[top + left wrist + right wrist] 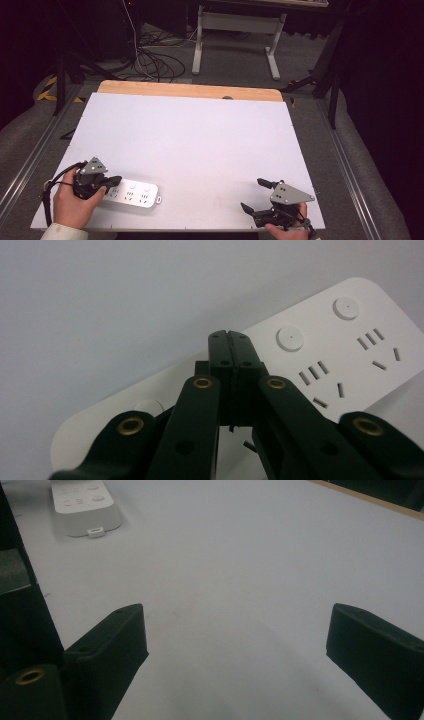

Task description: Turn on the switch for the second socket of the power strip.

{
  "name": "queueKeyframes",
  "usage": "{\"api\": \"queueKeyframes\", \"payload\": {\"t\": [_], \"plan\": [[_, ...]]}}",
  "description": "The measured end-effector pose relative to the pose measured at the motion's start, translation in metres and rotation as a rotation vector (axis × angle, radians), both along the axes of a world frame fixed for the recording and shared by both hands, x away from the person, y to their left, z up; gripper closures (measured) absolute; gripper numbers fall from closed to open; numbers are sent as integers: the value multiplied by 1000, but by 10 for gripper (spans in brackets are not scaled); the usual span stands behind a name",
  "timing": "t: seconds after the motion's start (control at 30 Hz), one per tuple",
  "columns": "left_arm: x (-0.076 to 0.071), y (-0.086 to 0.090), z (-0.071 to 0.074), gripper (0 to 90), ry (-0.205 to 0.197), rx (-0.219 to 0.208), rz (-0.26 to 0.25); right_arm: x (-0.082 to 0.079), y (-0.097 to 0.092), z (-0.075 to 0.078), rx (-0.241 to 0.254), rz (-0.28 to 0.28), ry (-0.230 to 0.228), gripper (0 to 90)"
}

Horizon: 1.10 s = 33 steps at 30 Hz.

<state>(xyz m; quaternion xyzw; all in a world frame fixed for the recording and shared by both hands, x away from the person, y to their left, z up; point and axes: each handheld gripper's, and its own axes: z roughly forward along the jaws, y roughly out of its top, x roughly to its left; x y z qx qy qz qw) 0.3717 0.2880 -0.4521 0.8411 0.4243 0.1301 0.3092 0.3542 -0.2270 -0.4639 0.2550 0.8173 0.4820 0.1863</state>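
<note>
A white power strip [131, 193] lies flat on the white surface [200, 140] at the lower left of the high view. The left gripper [114, 181] hovers over the strip's left end, fingers [220, 352] pressed together, gripping nothing. At lower right, the right gripper [254, 196] has its fingers [117, 635] wide apart and empty.

The left hand [75, 200] is gripping the left gripper [116, 181] at seven o'clock, jaws pressed together and pointing toward three. At five o'clock, the right gripper [254, 195] is resting with jaws spread wide, pointing toward nine.
</note>
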Motion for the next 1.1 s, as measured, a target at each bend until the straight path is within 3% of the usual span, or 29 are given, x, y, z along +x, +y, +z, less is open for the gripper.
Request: {"api": "queueKeyframes", "payload": {"t": [1.1], "plan": [[-2, -5, -2, 900, -5, 37, 3, -1, 0, 0, -3, 4, -1, 98]]}}
